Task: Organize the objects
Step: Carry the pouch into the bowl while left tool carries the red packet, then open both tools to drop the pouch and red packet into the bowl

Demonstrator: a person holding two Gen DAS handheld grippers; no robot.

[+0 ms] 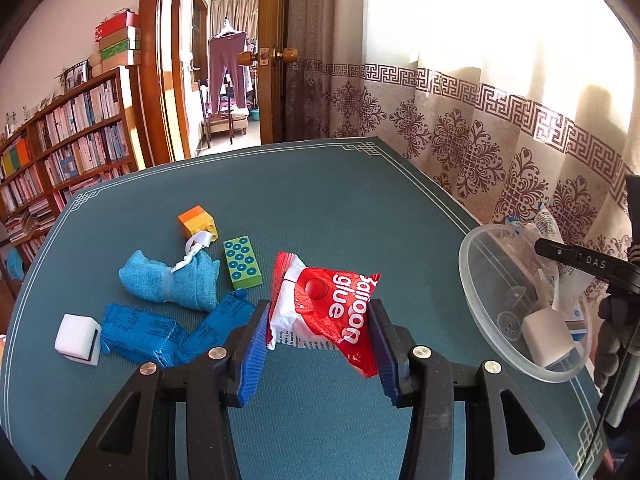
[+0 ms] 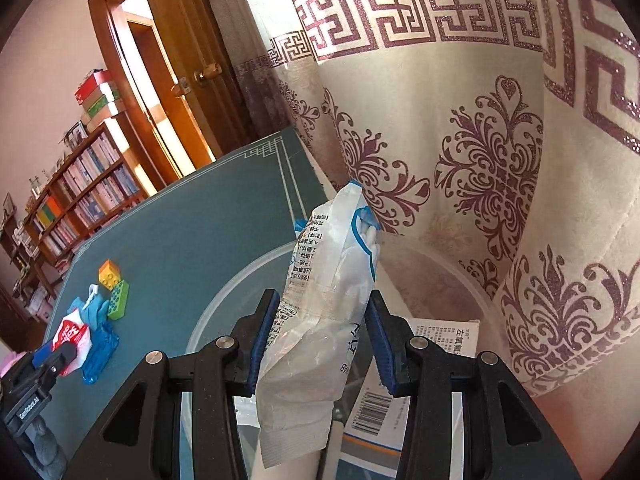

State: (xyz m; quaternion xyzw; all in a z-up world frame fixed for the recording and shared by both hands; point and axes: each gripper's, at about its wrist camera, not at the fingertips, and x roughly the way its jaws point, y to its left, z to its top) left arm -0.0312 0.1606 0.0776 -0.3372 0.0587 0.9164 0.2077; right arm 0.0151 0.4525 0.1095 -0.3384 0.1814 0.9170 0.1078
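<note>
The left gripper (image 1: 320, 336) holds a red and white packet marked "balloon glue" (image 1: 324, 304) between its blue pads, lifted a little off the counter (image 1: 320, 200), a surface covered in teal cloth with a pale line border. The right gripper (image 2: 322, 344) is clamped on a clear plastic packet (image 2: 320, 320) with printed text and white pieces inside — it stands upright between the jaws, above a clear plastic bowl (image 1: 480, 280) that sits at the counter's right edge, close to the patterned curtain (image 2: 480, 160). Inside the bowl lies a white block (image 1: 546, 334), and the right wrist view also shows a printed white box with a barcode (image 2: 400, 392) there. The other things lie grouped toward the left side of the counter: an orange and yellow toy brick (image 1: 199, 222) farthest back, a green brick with blue dots (image 1: 242, 263) just beside it, a rolled blue cloth with a white tag (image 1: 172, 282) in front of the bricks, two blue foil packets (image 1: 168, 332) touching one another nearer the front edge, and a white cube with a dark side (image 1: 78, 338) at the far left of the group, just beside the foil packets. Beyond the counter's far left corner stands a bookshelf (image 1: 72, 140), and an open wooden door (image 1: 272, 52) shows behind the far edge.
</note>
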